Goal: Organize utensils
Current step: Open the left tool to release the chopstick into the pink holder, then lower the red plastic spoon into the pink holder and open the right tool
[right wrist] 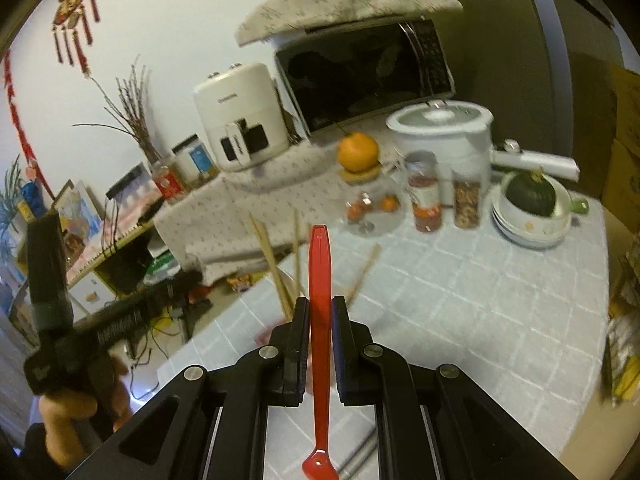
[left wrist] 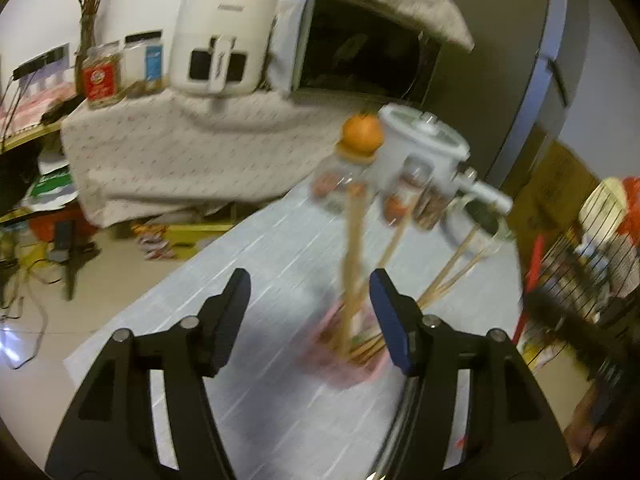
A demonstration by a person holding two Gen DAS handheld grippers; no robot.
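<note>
In the left wrist view a pink cup (left wrist: 344, 364) stands on the table and holds several wooden chopsticks (left wrist: 352, 248) that fan upward. My left gripper (left wrist: 310, 284) is open and empty, just above and before the cup, which sits by its right finger (left wrist: 390, 320). In the right wrist view my right gripper (right wrist: 320, 304) is shut on a red spoon (right wrist: 320, 276), handle pointing forward, bowl toward the camera. The chopsticks (right wrist: 272, 264) rise just ahead of it. The cup is mostly hidden behind the fingers.
A white pot (right wrist: 444, 136), jars (right wrist: 424, 196), a glass jar topped by an orange (right wrist: 358, 152) and a bowl with a green squash (right wrist: 530, 196) stand at the table's back. The hand-held left gripper body (right wrist: 60, 320) is at left. A metal rim (left wrist: 396, 432) lies below the left gripper.
</note>
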